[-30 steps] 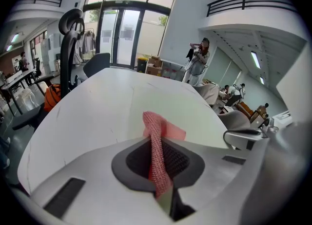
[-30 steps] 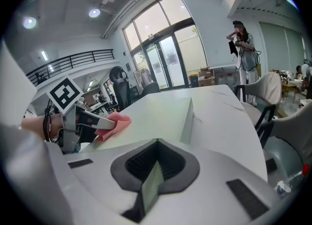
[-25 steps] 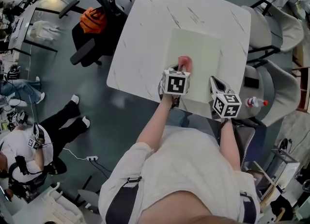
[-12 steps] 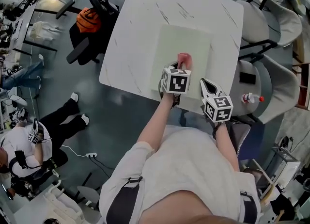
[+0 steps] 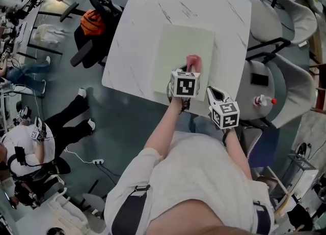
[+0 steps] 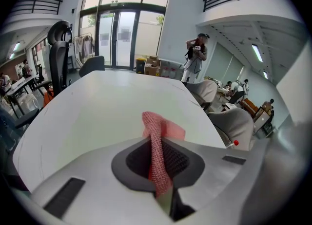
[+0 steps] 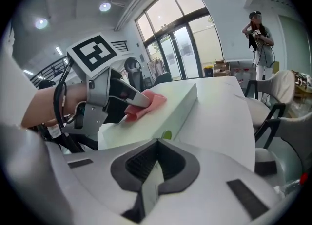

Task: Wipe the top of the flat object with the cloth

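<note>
A pale green flat object (image 5: 184,51) lies on the white marbled table (image 5: 137,40). My left gripper (image 5: 190,71) is shut on a pink cloth (image 5: 193,63), which presses on the object's top near its front edge. In the left gripper view the cloth (image 6: 163,129) stands pinched between the closed jaws of that gripper (image 6: 157,168). My right gripper (image 5: 214,94) hovers off the object's near right corner, shut and empty. From the right gripper (image 7: 153,175) I see the left gripper (image 7: 134,100) holding the cloth (image 7: 148,103) on the flat object (image 7: 170,107).
Grey chairs (image 5: 277,25) crowd the table's right side, with a red-capped bottle (image 5: 263,100) on one seat. An orange bag (image 5: 94,21) rests on a chair at the far left. A person (image 5: 30,147) sits on the floor at left; another person (image 6: 197,56) stands beyond the table.
The cloth in my left gripper has slid rightward across the flat object's top. My right gripper has kept its place by the near right corner.
</note>
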`<state>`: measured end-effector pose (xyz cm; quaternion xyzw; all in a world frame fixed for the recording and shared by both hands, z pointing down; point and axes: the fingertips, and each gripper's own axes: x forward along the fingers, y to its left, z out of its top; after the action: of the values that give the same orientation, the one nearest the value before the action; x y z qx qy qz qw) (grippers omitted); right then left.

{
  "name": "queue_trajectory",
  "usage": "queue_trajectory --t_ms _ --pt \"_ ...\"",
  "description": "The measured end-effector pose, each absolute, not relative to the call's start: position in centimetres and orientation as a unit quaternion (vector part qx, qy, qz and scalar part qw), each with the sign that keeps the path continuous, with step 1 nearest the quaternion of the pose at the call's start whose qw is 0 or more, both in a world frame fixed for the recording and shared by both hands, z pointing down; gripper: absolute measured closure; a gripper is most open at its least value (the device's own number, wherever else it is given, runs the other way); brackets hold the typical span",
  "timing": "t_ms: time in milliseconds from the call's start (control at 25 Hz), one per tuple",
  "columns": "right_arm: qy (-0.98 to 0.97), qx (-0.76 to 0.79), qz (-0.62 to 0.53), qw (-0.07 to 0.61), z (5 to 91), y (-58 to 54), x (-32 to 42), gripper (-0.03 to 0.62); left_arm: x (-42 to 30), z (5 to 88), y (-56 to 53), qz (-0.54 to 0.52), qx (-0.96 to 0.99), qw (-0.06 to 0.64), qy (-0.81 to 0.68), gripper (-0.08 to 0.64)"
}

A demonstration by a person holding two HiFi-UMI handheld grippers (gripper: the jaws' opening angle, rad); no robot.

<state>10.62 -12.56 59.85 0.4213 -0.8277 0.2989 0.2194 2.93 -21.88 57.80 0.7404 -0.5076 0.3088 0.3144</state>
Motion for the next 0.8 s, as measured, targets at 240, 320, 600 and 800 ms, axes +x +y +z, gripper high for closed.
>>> queue_trajectory --t_ms 240,320,600,800 --pt "-0.834 0.408 0.295 0.224 60.1 -12.1 10.3 0.583 5.3 57.8 -21.2 0.31 0.75 0.31 -0.496 0.525" --pt "-0.835 0.406 0.295 0.224 60.1 -12.0 10.3 0.583 5.8 57.8 -21.1 0.309 0.751 0.312 -0.492 0.525" --pt "-0.841 0.399 0.29 0.224 59.8 -11.8 10.1 0.583 6.8 57.6 -20.5 0.314 0.754 0.309 -0.487 0.525" --pt "-0.844 0.397 0.286 0.219 59.3 -11.7 10.7 0.583 7.0 57.5 -19.7 0.312 0.753 0.307 -0.492 0.525"
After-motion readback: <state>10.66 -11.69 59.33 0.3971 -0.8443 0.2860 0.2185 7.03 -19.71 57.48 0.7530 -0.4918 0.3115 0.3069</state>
